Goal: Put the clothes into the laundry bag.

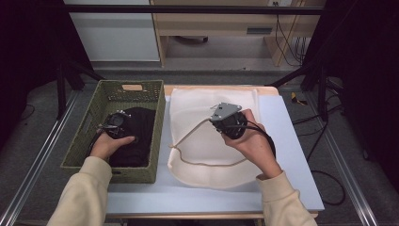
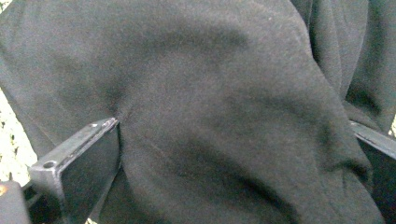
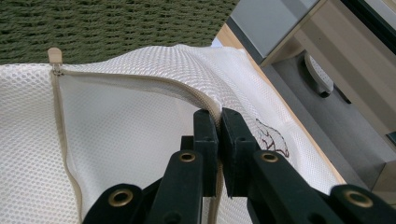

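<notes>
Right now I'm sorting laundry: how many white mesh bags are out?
1: the white mesh zip bag lies on the pale table, right of the green woven basket.

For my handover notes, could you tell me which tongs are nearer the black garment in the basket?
Left. The left tongs straddle the black garment inside the green basket; the right tongs pinch the white mesh bag beside it.

We find the woven green rectangular basket (image 1: 143, 175) crowded: bunched black fabric (image 1: 136, 134) fills its middle and bulges between the left gripper's (image 1: 113, 126) spread jaws. Bare basket floor shows along its left wall. The cream mesh zip bag (image 1: 202, 167) covers the pale blue tabletop's (image 1: 291, 155) centre; open strips remain right and front.
</notes>
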